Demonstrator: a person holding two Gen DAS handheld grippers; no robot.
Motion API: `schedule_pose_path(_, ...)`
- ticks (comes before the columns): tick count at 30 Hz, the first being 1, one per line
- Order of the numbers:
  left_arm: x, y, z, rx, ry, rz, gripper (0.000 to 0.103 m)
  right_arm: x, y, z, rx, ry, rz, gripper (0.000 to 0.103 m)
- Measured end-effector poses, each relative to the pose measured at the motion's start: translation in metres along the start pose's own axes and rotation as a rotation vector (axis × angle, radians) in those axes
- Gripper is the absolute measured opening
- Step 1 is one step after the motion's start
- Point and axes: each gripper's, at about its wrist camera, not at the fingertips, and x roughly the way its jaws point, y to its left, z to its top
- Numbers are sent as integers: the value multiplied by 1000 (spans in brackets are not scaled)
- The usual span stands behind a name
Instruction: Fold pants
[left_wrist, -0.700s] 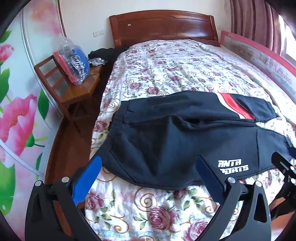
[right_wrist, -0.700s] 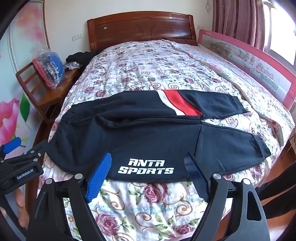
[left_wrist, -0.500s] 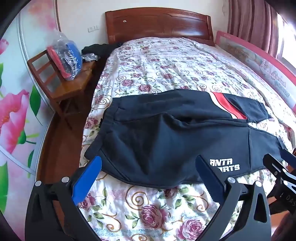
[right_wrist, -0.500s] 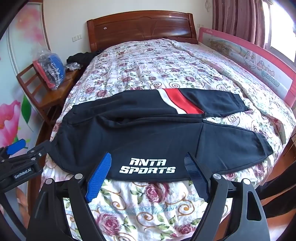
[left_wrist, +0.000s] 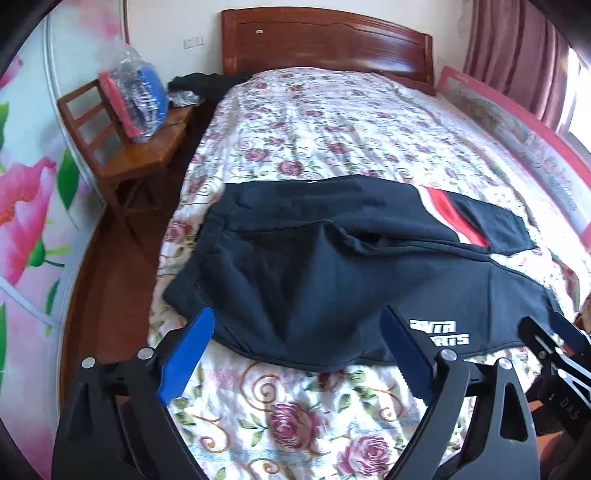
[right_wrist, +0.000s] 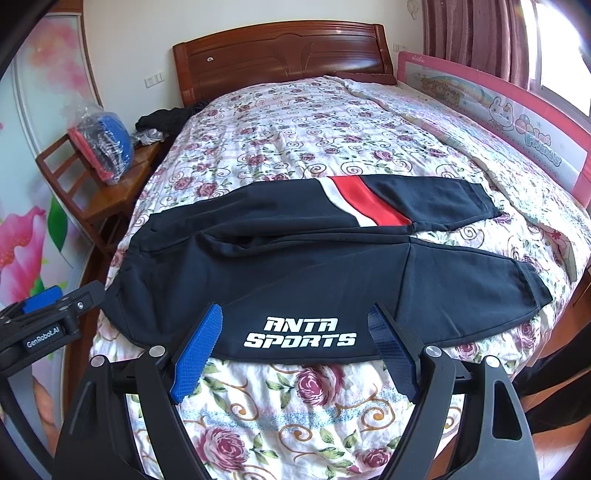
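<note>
Dark navy sweatpants with a red-and-white stripe and white "ANTA SPORTS" print (right_wrist: 303, 266) lie flat across the bed with the rose-print quilt (right_wrist: 314, 122), near its foot end. Waistband sits toward the bed's left edge, cuffs toward the right edge. Both legs are spread side by side; the striped leg is the one farther toward the dark wooden headboard (right_wrist: 284, 55), the printed leg is nearest the foot edge. Some bunching at the crotch.

Left gripper (left_wrist: 295, 354): blue-padded jaws wide apart, nothing between the pads, hovering over the pants' near hem at the waist end, tilted down toward the bed. No contact with cloth that I can see.

Right gripper (right_wrist: 295, 347): jaws also spread wide, empty, hovering just off the near hem; the white print shows in the gap between the pads. Not touching fabric.

Each gripper shows at the edge of the other's view, both at the foot side of the bed.

Left of the bed: wooden chair (right_wrist: 92, 192) carrying a clear plastic bag with red and blue contents (right_wrist: 103, 147). Right of the bed: pink cartoon-print bed rail (right_wrist: 517, 114).
</note>
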Motion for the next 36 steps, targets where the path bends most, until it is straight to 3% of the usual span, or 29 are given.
schedule_pose_path(2, -2, -3, 0, 20, -28, 20, 92, 1, 0, 0, 3, 1, 1, 81)
schedule_pose_path(4, -3, -7, 1, 39, -33, 6, 99, 1, -1, 0, 4, 2, 1, 81)
schedule_pose_path(6, -3, -10, 1, 62, -19, 10, 99, 1, -1, -1, 4, 3, 1, 81)
schedule_pose_path(10, -8, -14, 0, 99, -67, 53, 99, 1, 0, -2, -1, 2, 1, 81)
schedule_pose_path(36, 6, -12, 1, 79, 0, 20, 99, 4, -3, -3, 7, 6, -1, 81)
